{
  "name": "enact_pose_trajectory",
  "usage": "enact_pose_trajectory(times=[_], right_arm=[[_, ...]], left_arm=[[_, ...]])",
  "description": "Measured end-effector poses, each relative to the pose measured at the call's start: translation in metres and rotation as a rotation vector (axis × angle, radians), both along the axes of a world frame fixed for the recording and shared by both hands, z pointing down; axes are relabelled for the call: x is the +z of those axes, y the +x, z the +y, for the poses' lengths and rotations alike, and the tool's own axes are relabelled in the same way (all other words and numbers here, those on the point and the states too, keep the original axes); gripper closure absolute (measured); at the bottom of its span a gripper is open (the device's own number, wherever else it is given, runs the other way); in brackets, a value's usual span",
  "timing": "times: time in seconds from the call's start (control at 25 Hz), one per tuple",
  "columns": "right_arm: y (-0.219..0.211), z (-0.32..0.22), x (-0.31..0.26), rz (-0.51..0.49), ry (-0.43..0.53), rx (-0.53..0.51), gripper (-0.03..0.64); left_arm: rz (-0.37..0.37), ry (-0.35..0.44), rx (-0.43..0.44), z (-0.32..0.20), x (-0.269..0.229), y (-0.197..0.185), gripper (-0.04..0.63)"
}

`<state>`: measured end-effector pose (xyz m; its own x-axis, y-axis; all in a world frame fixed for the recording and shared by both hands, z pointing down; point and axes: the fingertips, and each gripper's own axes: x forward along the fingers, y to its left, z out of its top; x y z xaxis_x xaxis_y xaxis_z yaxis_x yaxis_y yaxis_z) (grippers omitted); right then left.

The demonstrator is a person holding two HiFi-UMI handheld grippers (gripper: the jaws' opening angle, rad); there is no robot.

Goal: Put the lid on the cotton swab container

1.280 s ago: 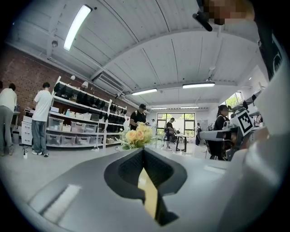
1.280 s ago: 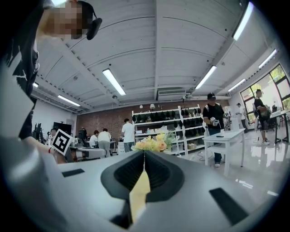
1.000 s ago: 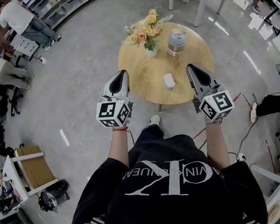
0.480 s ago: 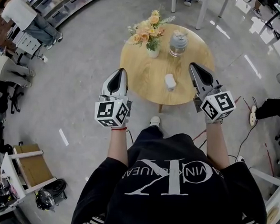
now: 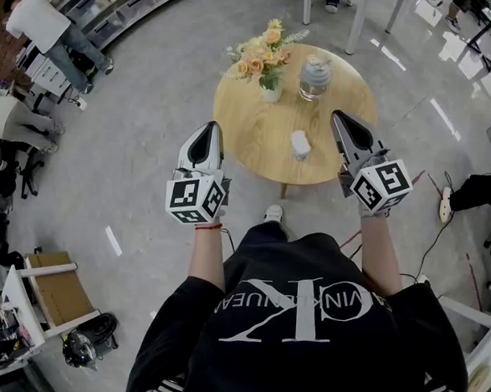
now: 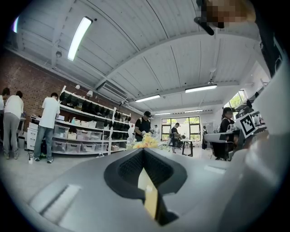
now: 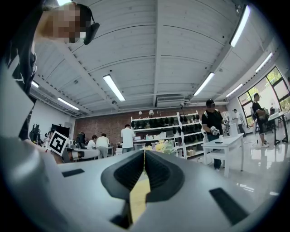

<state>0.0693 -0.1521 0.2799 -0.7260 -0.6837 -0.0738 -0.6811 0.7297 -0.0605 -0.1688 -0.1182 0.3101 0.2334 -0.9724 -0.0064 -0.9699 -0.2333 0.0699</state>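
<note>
– Jaws first: how do they stand?
– Both pairs are closed with nothing between them. The left gripper [image 5: 210, 130] and the right gripper [image 5: 336, 118] are held out level in front of a person in a black shirt [image 5: 304, 321], each with its pads pressed flat together.
– Where are they over the tabletop?
– The left gripper's tip is just off the near left edge of the round wooden tabletop [image 5: 250, 137], over the grey floor [image 5: 149, 142]. The right one reaches over the near right edge.
– And the lid?
– The small white lid [image 5: 299, 143] lies on the wood between the two grippers, nearer the right one and touching neither.
– The container?
– The clear container [image 5: 314, 77] stands upright farther back, well apart from the lid and almost straight behind it. Its top looks heaped and pale; I cannot tell more.
– Anything beside it?
– A white vase [image 5: 270, 92] of yellow and orange flowers [image 5: 260, 54] stands just left of it, at the far left of the tabletop.
– Beyond that?
– Shelves [image 6: 86, 131] along a brick wall, with people [image 6: 47, 127] standing at them.
</note>
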Motion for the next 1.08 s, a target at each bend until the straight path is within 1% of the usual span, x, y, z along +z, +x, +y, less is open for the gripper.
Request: enact_pose_trajectory(times=[1.08], right_arm=[[-0.008,-0.001,0.012,0.0,-0.035,-0.006,0.601]], left_arm=[[0.013,-0.018,-0.027,0.005,0.008,-0.012,0.583]])
